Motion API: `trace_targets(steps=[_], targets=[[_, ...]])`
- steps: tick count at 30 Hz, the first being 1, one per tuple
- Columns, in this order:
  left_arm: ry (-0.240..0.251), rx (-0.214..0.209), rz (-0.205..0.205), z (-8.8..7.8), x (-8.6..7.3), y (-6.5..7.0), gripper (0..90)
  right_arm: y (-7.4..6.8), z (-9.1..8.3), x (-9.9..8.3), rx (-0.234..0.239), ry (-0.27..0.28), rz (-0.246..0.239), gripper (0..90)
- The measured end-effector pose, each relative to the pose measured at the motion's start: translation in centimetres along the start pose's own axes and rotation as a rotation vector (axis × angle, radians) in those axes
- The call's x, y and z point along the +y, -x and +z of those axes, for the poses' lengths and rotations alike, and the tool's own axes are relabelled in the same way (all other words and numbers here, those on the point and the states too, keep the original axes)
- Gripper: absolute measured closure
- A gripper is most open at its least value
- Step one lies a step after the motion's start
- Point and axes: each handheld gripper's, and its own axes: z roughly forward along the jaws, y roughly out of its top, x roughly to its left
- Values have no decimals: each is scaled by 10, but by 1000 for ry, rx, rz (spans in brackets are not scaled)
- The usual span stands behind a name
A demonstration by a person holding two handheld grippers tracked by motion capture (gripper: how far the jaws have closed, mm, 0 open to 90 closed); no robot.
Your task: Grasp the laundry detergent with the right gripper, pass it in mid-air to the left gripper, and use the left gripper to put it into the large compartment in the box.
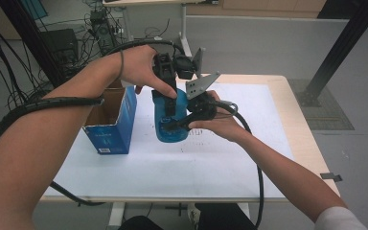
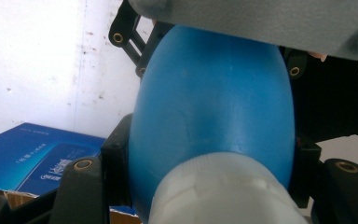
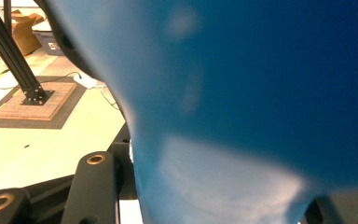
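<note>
A blue rubber bulb [image 1: 172,128] with a whitish neck [image 2: 219,191] is held up over the white table sheet [image 1: 172,167]. My left gripper [image 1: 169,103] comes down from above and is shut on the bulb's upper part. In the left gripper view its black jaws press both sides of the bulb [image 2: 214,102]. My right gripper [image 1: 175,125] reaches in from the right and is shut on the bulb's lower part. The bulb [image 3: 261,93] sits squeezed between the jaws of the right gripper [image 3: 214,196].
An open blue cardboard box [image 1: 112,122] stands on the table just left of the bulb, and its lid [image 2: 42,158] lies below my left jaw. A black frame post [image 1: 335,52] rises at the far right. Cables and equipment lie on the floor behind the table.
</note>
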Motion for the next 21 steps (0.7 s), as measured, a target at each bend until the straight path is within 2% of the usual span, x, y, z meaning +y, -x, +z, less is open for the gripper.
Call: trace_targets(steps=[21], targets=[[3, -3, -7, 1, 0, 0, 373, 0, 1, -1, 1, -3, 7, 435]])
